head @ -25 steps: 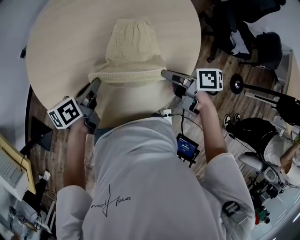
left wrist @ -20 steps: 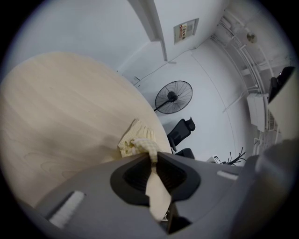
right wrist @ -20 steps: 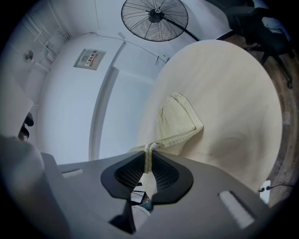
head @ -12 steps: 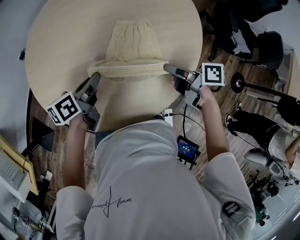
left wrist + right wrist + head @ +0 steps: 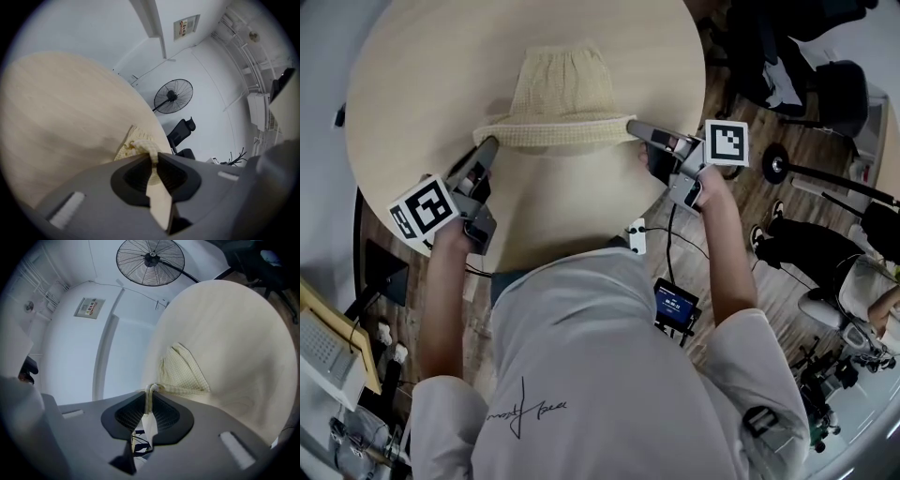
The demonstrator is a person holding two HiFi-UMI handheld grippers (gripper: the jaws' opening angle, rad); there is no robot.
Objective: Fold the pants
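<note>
- The left gripper (image 5: pixel 491 142) clamps one corner of the pants (image 5: pixel 560 84) at their lifted edge, the right gripper (image 5: pixel 631 126) the other
- The person's torso (image 5: pixel 600 356) hides the table (image 5: pixel 412 84) at its near rim

A round table (image 5: pixel 412 84) of pale wood fills the far left of the head view. Around it the floor (image 5: pixel 741 211) is brown wood planks. Dark office chairs (image 5: pixel 825 94) stand at the far right, and nearer than them is a black stand (image 5: pixel 773 170) with a disc foot. A white power strip (image 5: pixel 636 236) lies by the table's near edge. The walls (image 5: pixel 84 28) are plain white and evenly lit. A black fan (image 5: pixel 172 96) stands on a pole against the far wall, with a black chair (image 5: pixel 182 133) near it. A small sign (image 5: pixel 186 27) hangs high beside a white column (image 5: pixel 152 18). Pipes (image 5: pixel 236 33) run along the ceiling at the right.
</note>
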